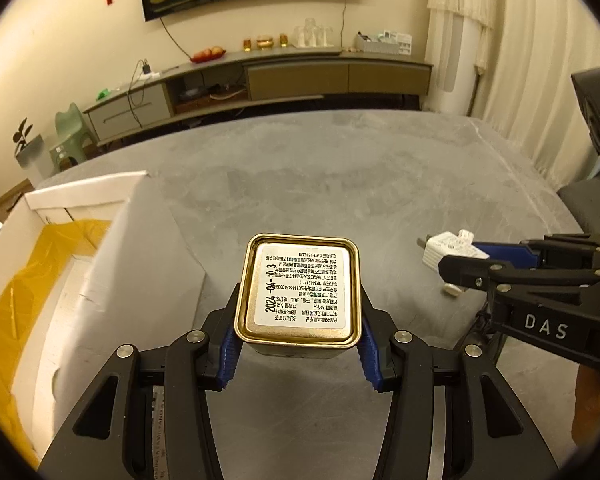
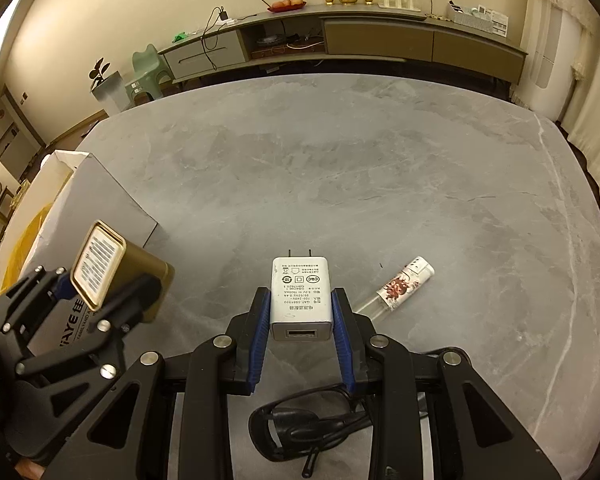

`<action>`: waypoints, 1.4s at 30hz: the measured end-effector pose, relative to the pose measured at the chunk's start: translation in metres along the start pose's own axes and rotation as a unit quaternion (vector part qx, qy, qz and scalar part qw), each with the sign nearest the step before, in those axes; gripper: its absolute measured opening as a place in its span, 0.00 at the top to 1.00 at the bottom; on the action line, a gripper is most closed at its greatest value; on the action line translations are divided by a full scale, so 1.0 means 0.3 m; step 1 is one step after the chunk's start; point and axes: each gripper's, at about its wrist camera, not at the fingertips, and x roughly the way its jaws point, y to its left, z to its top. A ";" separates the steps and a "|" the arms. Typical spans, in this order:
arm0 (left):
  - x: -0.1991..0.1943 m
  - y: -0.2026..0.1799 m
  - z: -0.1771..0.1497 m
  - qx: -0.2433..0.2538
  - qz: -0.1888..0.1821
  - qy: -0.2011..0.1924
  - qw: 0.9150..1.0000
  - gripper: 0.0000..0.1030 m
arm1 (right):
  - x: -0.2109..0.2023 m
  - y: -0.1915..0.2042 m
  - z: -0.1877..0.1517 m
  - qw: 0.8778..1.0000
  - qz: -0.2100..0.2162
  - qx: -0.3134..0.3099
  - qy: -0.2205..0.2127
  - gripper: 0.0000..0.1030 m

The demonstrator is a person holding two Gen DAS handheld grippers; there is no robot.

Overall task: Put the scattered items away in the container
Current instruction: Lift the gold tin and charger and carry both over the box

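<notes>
**tinfan:** ok so where's everything sitting right now; both hands look loaded?

**gripnerd:** yep; left gripper (image 1: 298, 344) has its blue pads clamped on the two sides of the gold tin (image 1: 298, 292), label end facing the camera, tin lifted off the tabletop (image 2: 340, 168); right gripper (image 2: 300, 336) is squeezed narrow around the white charger (image 2: 300, 294), prongs pointing away, USB port toward the lens

**tinfan:** and the box?

**gripnerd:** white cardboard box (image 1: 84, 192) with the yellow liner (image 1: 28, 280) sits at the left edge of the tabletop; in the left wrist view it's just beside the tin, off to the left and a bit lower; from the right wrist view it's past the left gripper, so well apart from the charger

**tinfan:** so left goes first?

**gripnerd:** I'd guess so; the left hand is nearer, it only needs a short sideways carry over the box wall; the right would have to cross behind it

**tinfan:** anything left on the table?

**gripnerd:** a printed tube (image 2: 398, 288) lying slantwise right of the charger, and a black cable (image 2: 300, 428) near the front edge
</notes>
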 end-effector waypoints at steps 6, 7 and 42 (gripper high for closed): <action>-0.071 0.008 0.008 0.000 -0.004 -0.020 1.000 0.50 | -0.043 0.029 -0.011 1.000 0.000 -0.006 -0.010 0.69; -0.081 0.006 0.010 0.000 -0.004 -0.023 1.000 0.50 | -0.053 0.035 -0.012 1.000 0.000 -0.007 -0.013 0.69; -0.487 0.285 0.020 -0.055 -0.002 -0.125 0.991 0.50 | -0.290 0.375 0.034 0.995 0.004 -0.064 -0.082 0.69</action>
